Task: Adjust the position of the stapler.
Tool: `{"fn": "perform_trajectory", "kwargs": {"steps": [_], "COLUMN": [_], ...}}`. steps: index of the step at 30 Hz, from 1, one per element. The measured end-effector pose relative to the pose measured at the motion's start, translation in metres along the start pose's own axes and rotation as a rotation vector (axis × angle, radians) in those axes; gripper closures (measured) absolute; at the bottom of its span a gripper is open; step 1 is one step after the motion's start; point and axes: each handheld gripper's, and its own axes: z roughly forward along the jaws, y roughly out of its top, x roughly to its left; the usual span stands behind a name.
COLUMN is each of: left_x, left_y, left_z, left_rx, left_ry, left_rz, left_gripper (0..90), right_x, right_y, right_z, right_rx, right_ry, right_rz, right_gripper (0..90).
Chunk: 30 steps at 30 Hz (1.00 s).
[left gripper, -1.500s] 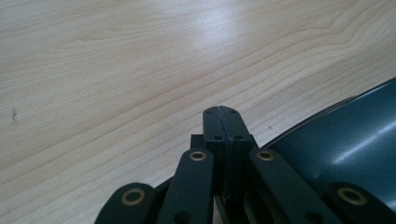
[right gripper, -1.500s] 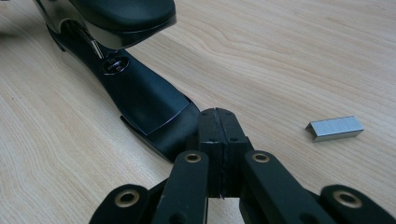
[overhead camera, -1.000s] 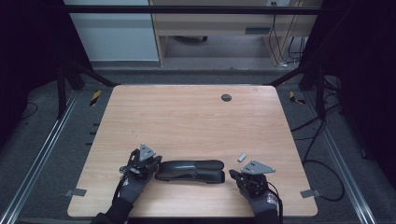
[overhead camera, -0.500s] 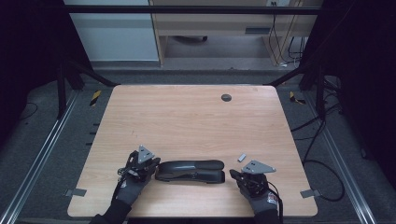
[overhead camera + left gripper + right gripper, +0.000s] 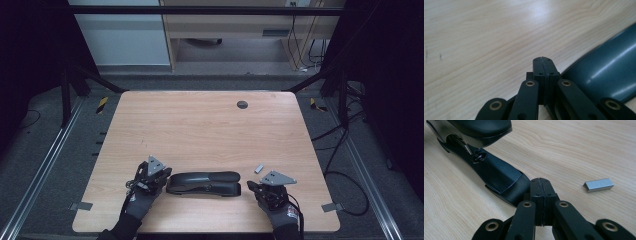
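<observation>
Stapler: a long black plastic-and-metal stapler (image 5: pixel 204 183) lies flat on the pale wood-grain surface (image 5: pixel 200 125), near the person's edge, lengthwise between the two claws. In the right gripper view its front end (image 5: pixel 486 167) shows the top arm lifted a little off the base.

Left claw: the left claw (image 5: pixel 159 176) sits at the stapler's left end, held by a hand in a dark grey glove. In the left gripper view its two black jaws are pressed together with nothing between them (image 5: pixel 543 65), and the stapler's glossy dark body (image 5: pixel 604 72) lies just beside them.

Right claw: the right claw (image 5: pixel 260 187) rests at the stapler's right end, in a dark glove with a red patch at the cuff. Its jaws are pressed together too (image 5: pixel 541 185), empty, with their tips just beside the edge of the stapler's base; whether they touch it cannot be told.

Staples: a short silver strip of metal staples (image 5: pixel 598 185) lies on the surface near the right claw, apart from the stapler; the high view shows it just beyond that claw (image 5: pixel 259 168).

Surface: a small round dark grommet (image 5: pixel 242 104) sits near the far edge, well apart from everything else.
</observation>
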Motion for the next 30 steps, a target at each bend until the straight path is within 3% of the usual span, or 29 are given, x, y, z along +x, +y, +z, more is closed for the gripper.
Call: {"fn": "perform_trajectory", "kwargs": {"steps": [11,15,17,25,30], "left_x": [-0.003,-0.004,-0.005,-0.002,-0.005], "left_y": [-0.001,-0.001,-0.001,0.005,0.009], "left_z": [-0.002,-0.002,-0.002,-0.018,-0.027], "left_rx": [0.016,0.013,0.01,-0.058,-0.084], "left_ry": [-0.019,-0.015,0.013,0.078,0.098], "left_rz": [0.014,0.019,0.034,0.054,0.082], "left_gripper": [89.7,89.7,89.5,66.7,53.0], "right_x": [0.0,0.0,-0.001,-0.007,-0.011], "right_y": [0.0,0.0,0.0,0.001,0.003], "right_z": [0.0,0.0,-0.001,-0.004,-0.008], "right_rx": [0.003,0.005,0.004,-0.011,-0.021], "right_ry": [0.003,0.004,0.003,-0.006,-0.056], "right_rz": [0.002,0.009,0.011,0.006,0.011], "right_gripper": [90.0,89.6,88.3,76.2,62.9]}}
